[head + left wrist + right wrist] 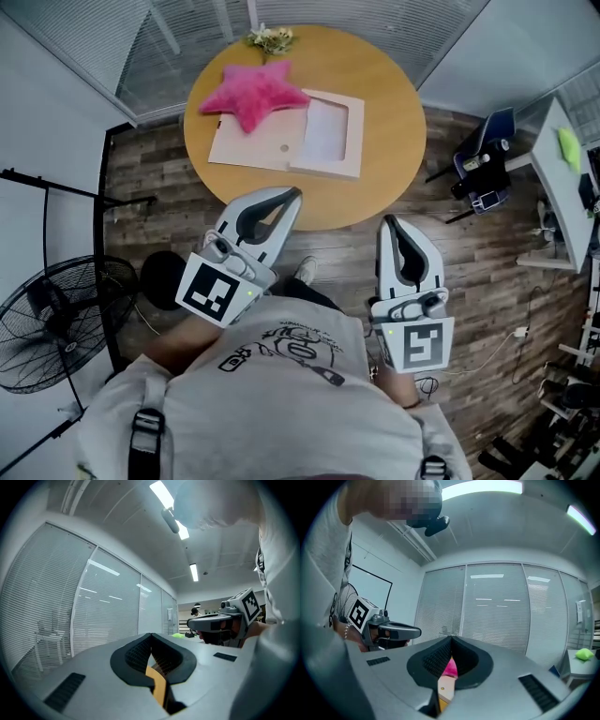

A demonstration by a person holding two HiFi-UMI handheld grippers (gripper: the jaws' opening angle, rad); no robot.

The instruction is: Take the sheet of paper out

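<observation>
Head view puts the sheet of paper (pixel 326 129) flat inside a shallow pale tray (pixel 355 141) on the round wooden worktop (pixel 394 122), with the tray's raised rim all round it. A flat panel (pixel 248 145) joins the tray on the left and carries a pink star cushion (pixel 251 94). The cushion sits on the panel and not on the sheet, so we judge it needs no shifting. A small bunch of flowers (pixel 270 39) lies at the far edge, well apart from the sheet.

Both tools hang short of the worktop's near edge. The left gripper (pixel 294 193) has its fingers pressed together on nothing, and the right gripper (pixel 386 221) likewise, as each gripper view confirms.

To do this step well we should part one pair of fingers before reaching in, since closed tips can only push. The sheet looks flush under the rim, so a corner probably has to be teased up first. We would steady the tray's rim with one gripper and pinch that lifted corner lightly with the other. Then we draw it up and clear slowly, because thin paper creases or tears if dragged against the rim.
</observation>
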